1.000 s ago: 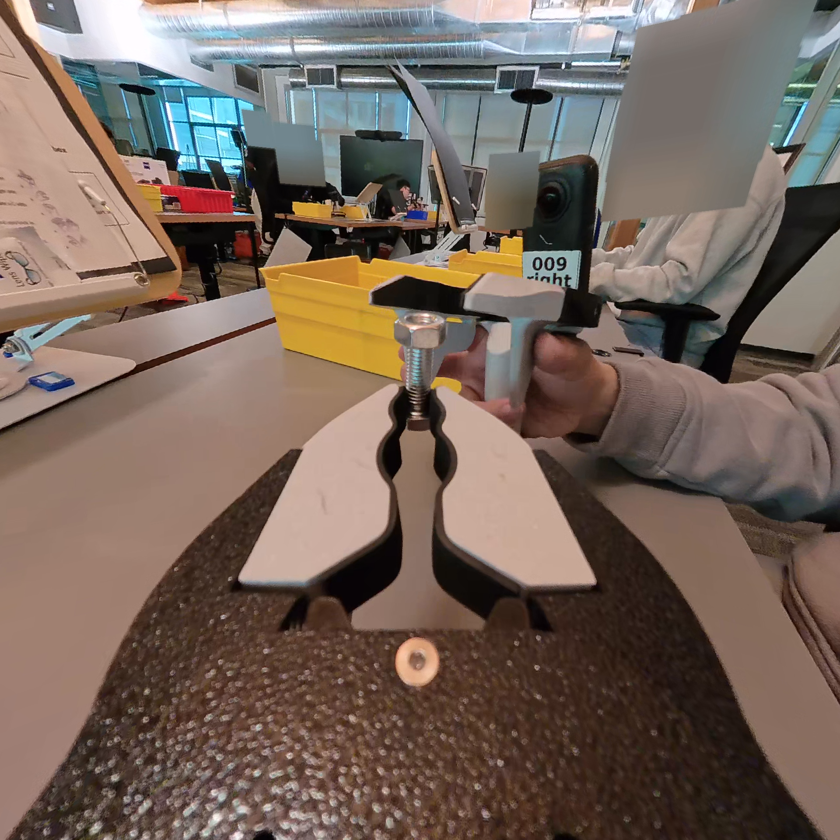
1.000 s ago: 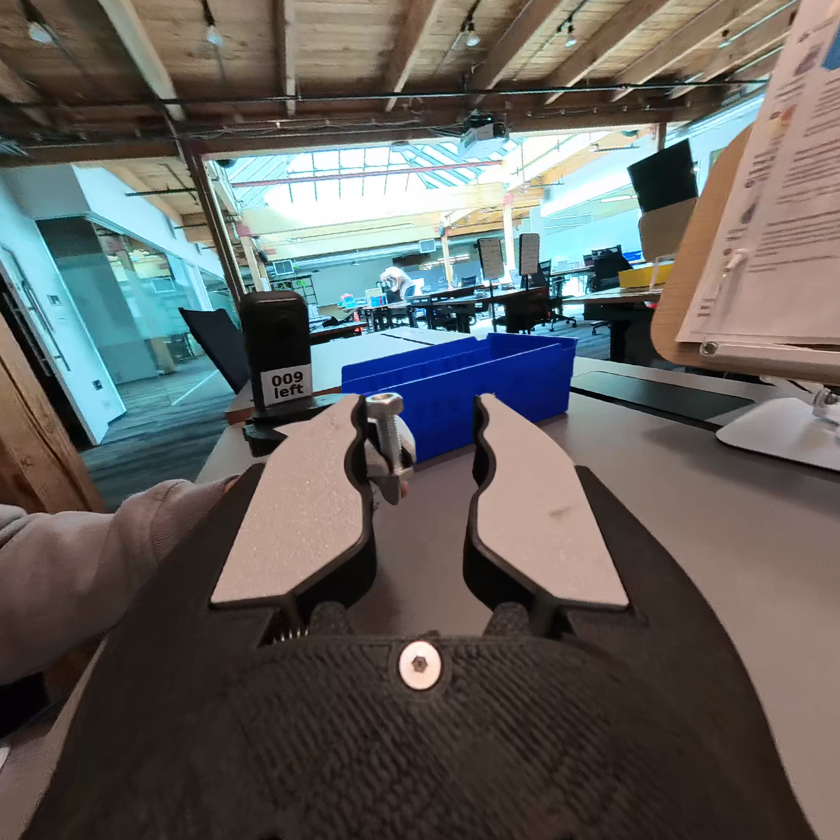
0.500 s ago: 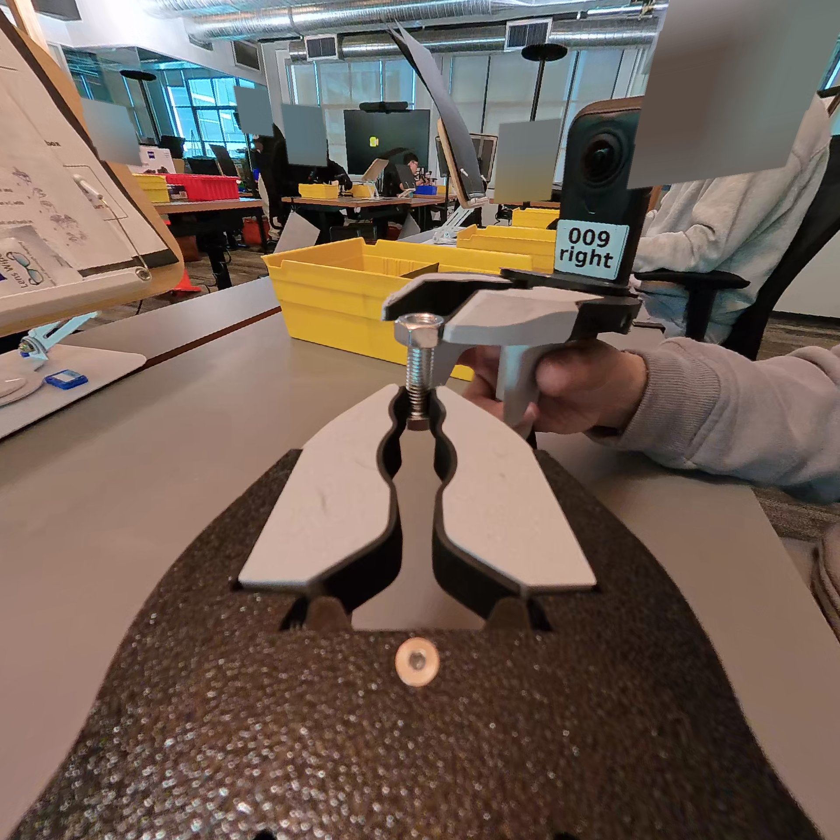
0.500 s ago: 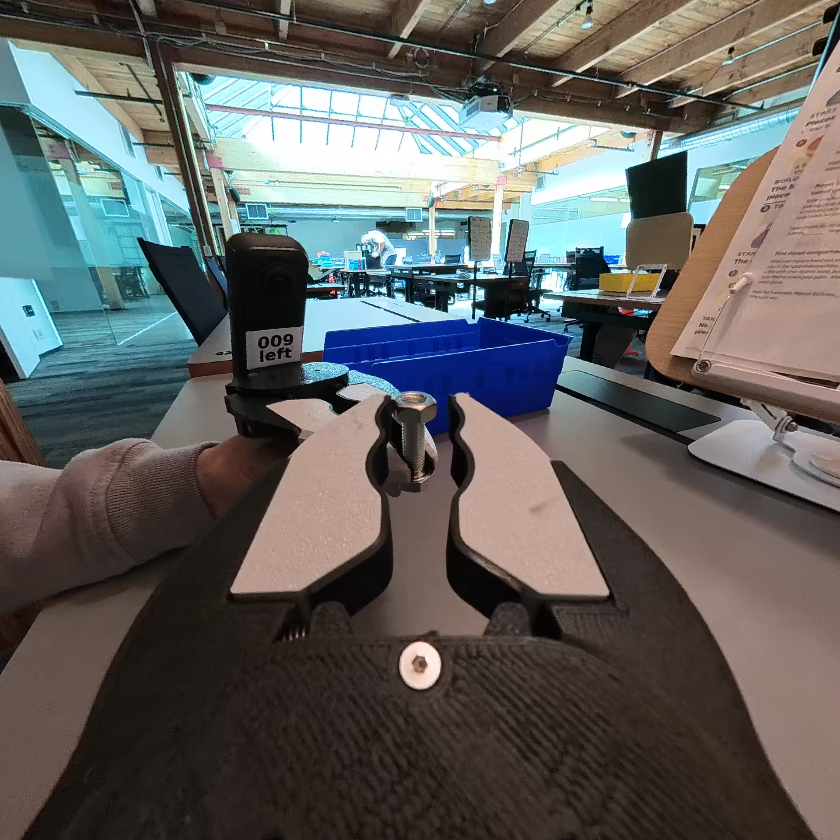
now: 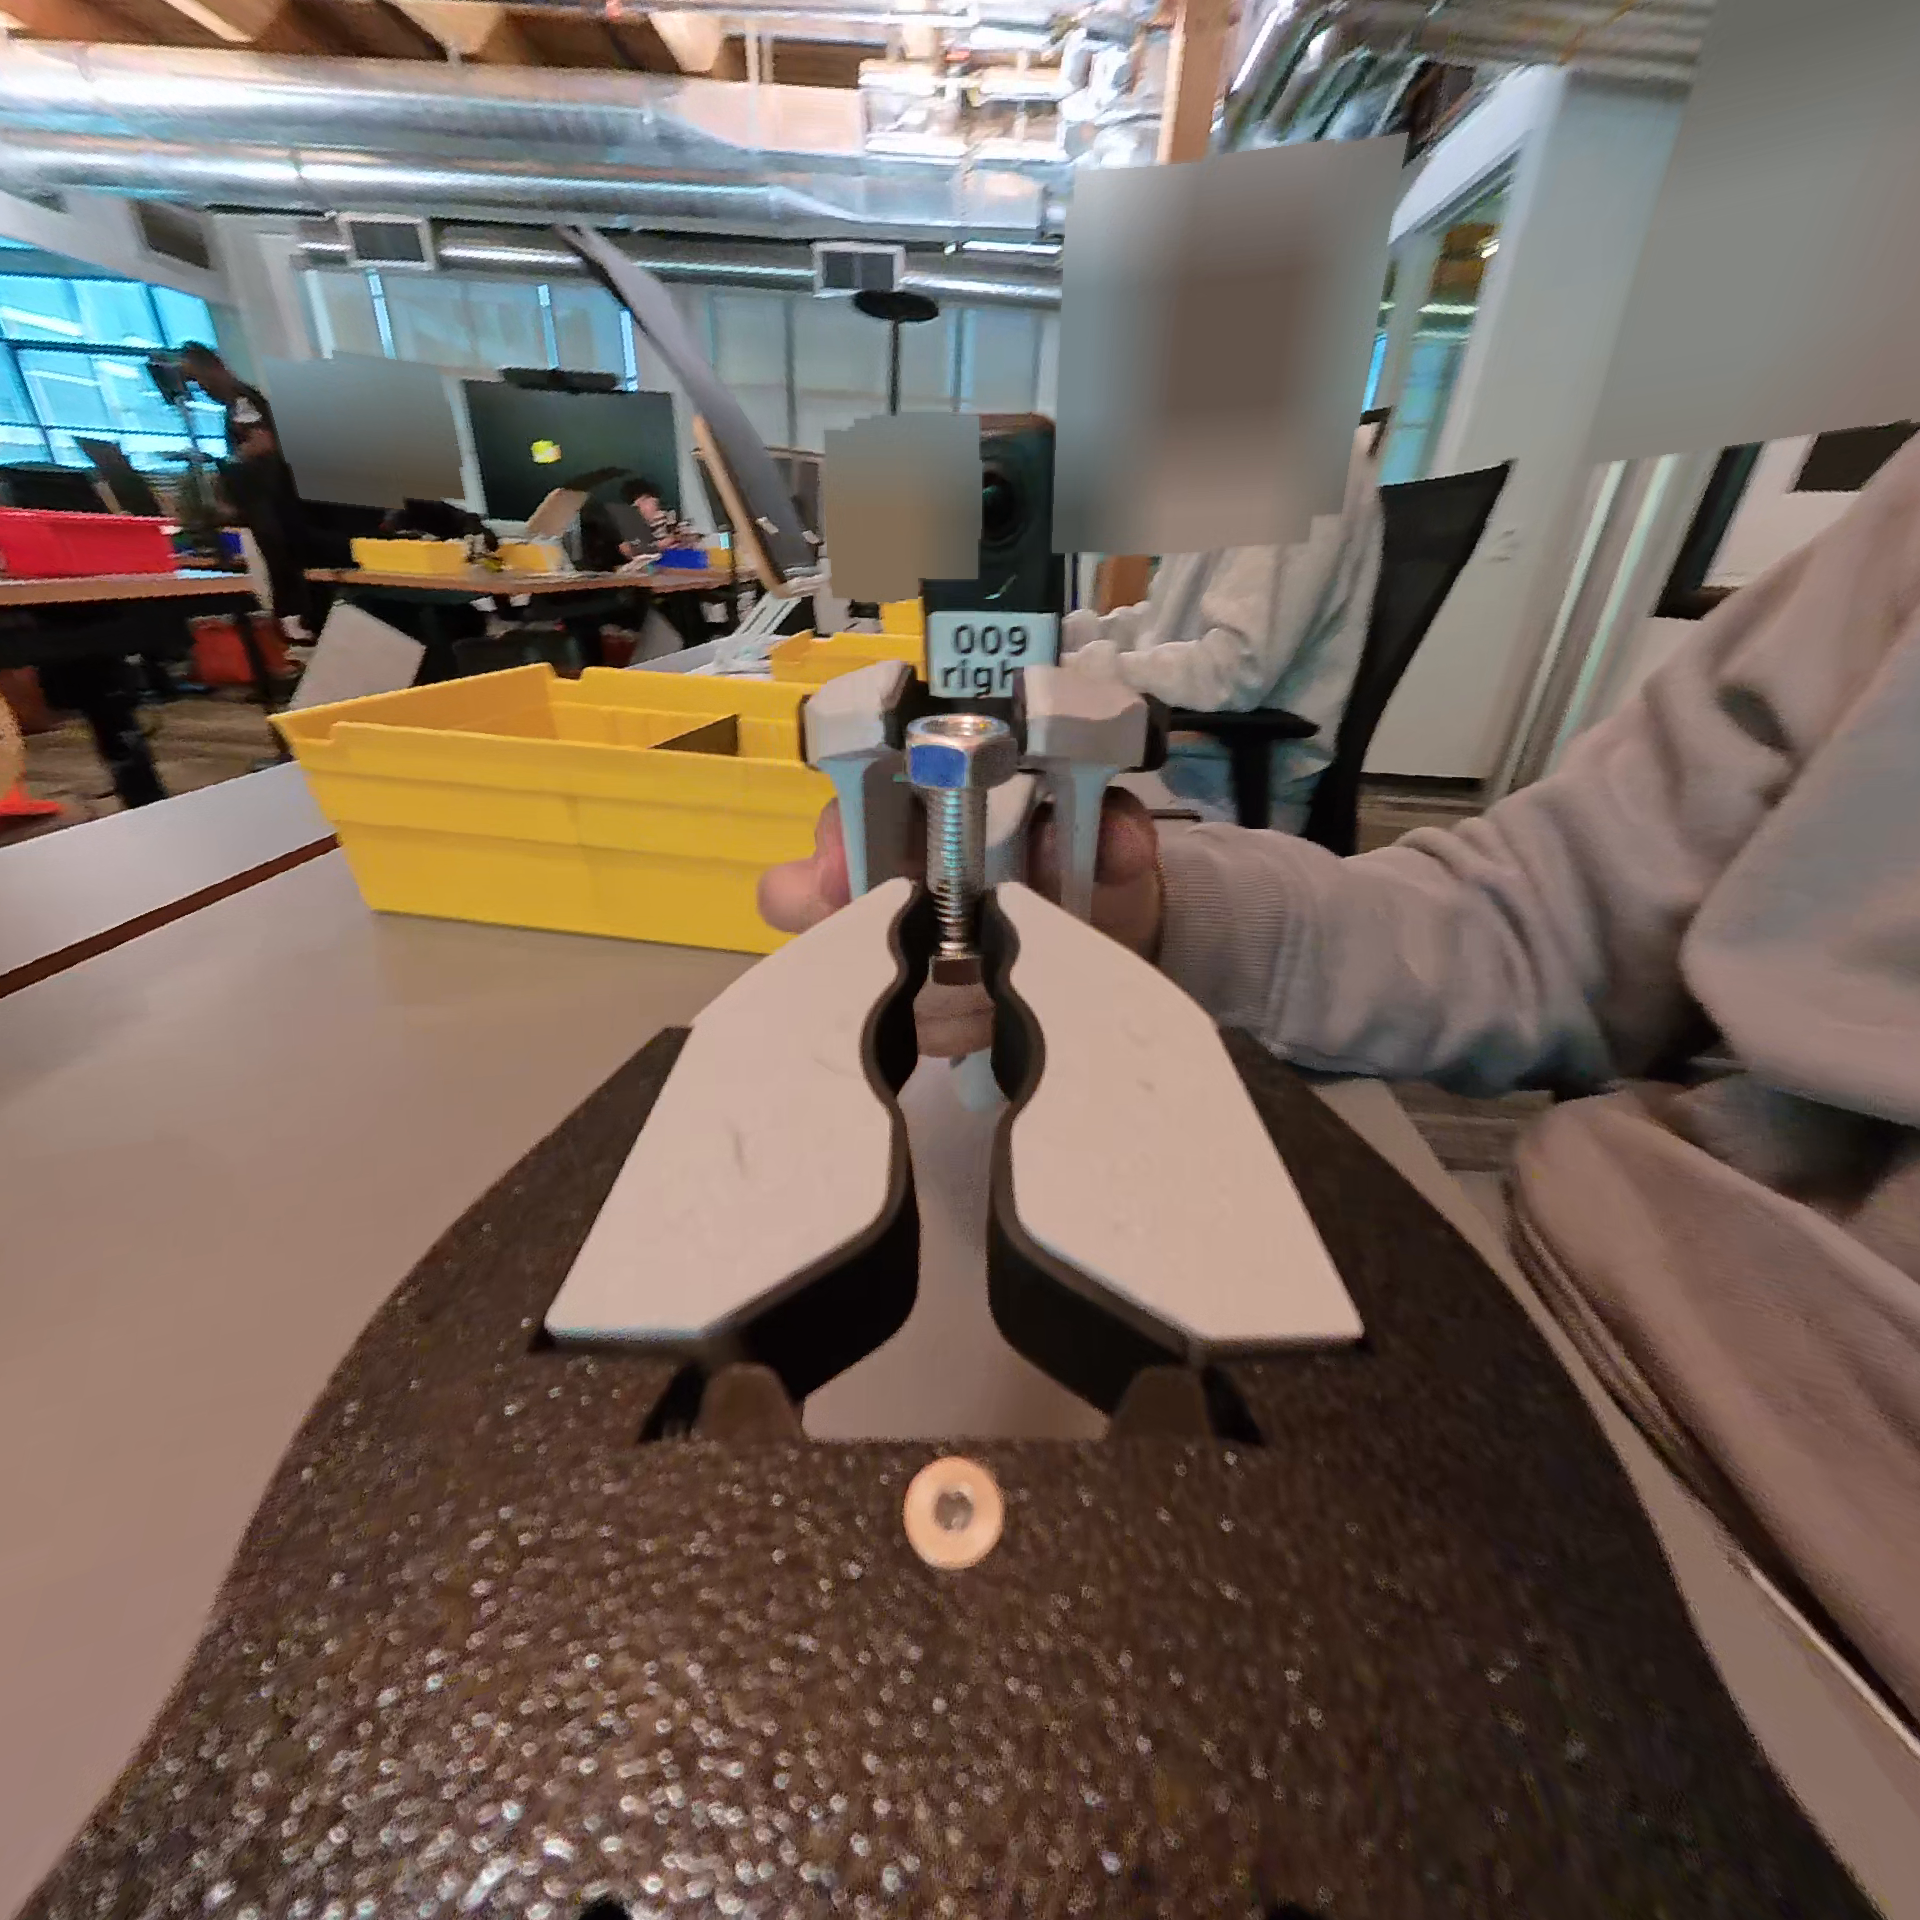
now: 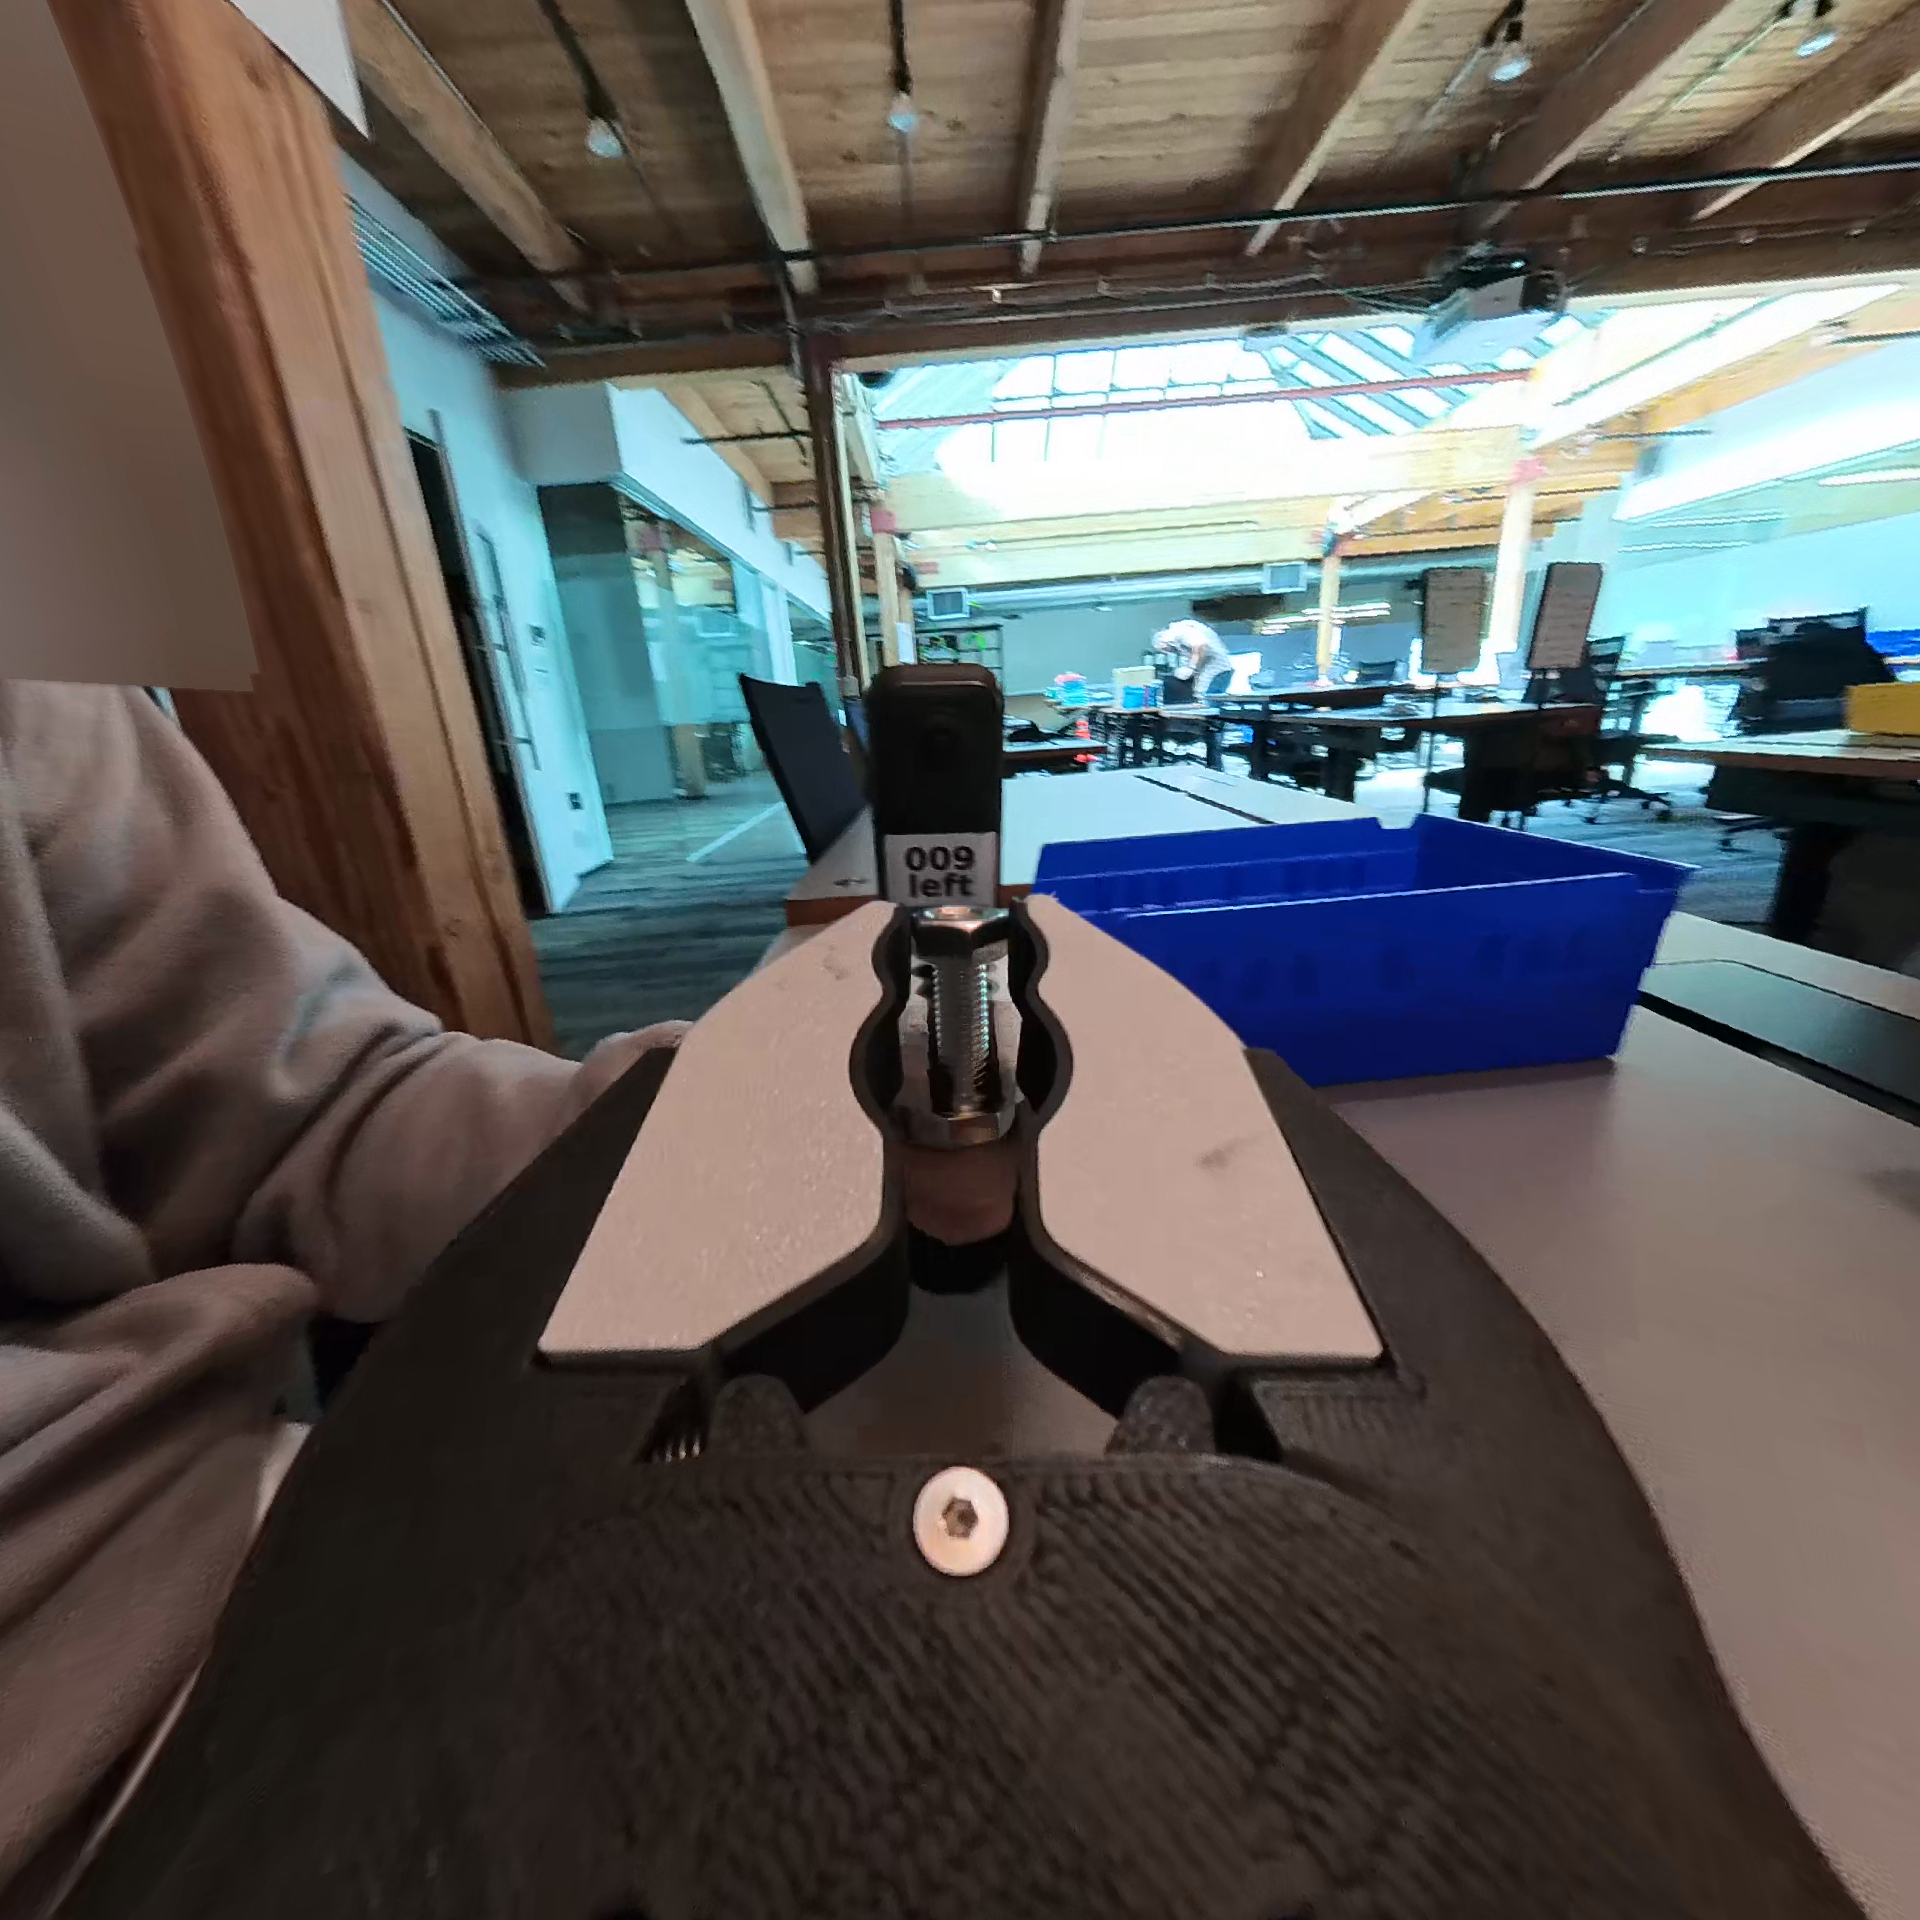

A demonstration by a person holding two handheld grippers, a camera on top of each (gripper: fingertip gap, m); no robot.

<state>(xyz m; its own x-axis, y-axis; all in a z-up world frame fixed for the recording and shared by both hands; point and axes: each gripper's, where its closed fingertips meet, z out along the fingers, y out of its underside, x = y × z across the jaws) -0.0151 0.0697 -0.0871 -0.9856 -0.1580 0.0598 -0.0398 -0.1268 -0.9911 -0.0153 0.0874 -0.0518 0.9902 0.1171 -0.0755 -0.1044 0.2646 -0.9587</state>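
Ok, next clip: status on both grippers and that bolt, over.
Left gripper clamped on the silver bolt's threaded lower end, bolt upright. Right gripper closed around its hex head. Yellow bin and blue bin stand clear behind.

L gripper (image 5: 954,935) clamped; R gripper (image 6: 958,940) clamped, facing.

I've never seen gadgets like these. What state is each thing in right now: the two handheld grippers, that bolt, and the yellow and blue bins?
Left gripper: shut on the bolt's lower threaded end.
Right gripper: shut around the bolt's hex head.
Bolt: upright, head on top, held at both ends above the table.
Yellow bin: open-topped, resting on the table; contents not visible.
Blue bin: open-topped, resting on the table; contents not visible.
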